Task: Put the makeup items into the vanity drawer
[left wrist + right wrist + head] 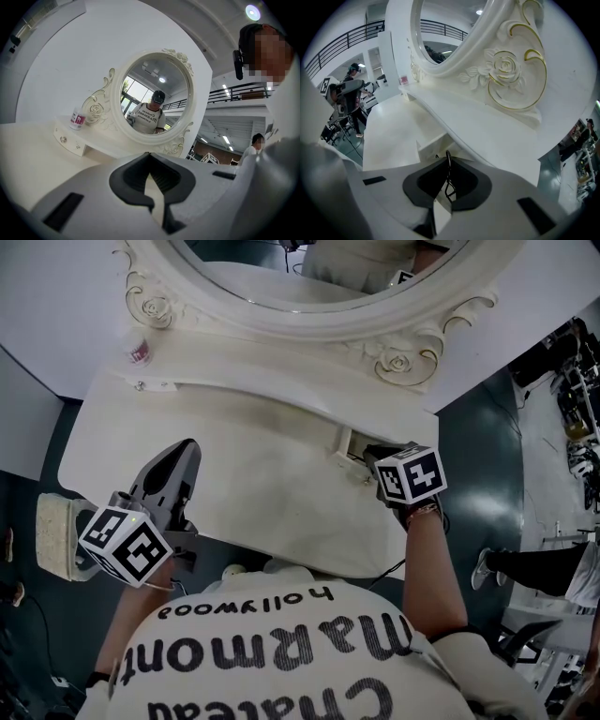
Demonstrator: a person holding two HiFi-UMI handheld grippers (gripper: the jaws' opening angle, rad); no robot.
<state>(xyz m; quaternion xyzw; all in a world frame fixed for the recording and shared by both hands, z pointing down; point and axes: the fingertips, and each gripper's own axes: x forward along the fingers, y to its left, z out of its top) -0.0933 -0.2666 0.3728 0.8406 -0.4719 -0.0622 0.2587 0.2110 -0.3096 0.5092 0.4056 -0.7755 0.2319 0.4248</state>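
The white vanity table [234, 484] stands below an oval mirror [319, 277]. My right gripper [372, 457] is at the table's right end, its tips at a small open drawer [348, 443] under the mirror shelf. In the right gripper view that gripper [447, 157] is shut on a thin black wire item [448, 180], which points into the drawer [433, 143]. My left gripper [184, 452] hovers over the table's front left; its jaws [150, 157] are shut with nothing between them. A small bottle with a pink label [139, 351] stands on the shelf at the left.
A cream stool [54, 532] sits on the floor left of the table. A second small drawer with a knob [65, 139] is under the shelf's left end. Another person's legs [530, 563] and equipment are on the floor at the right.
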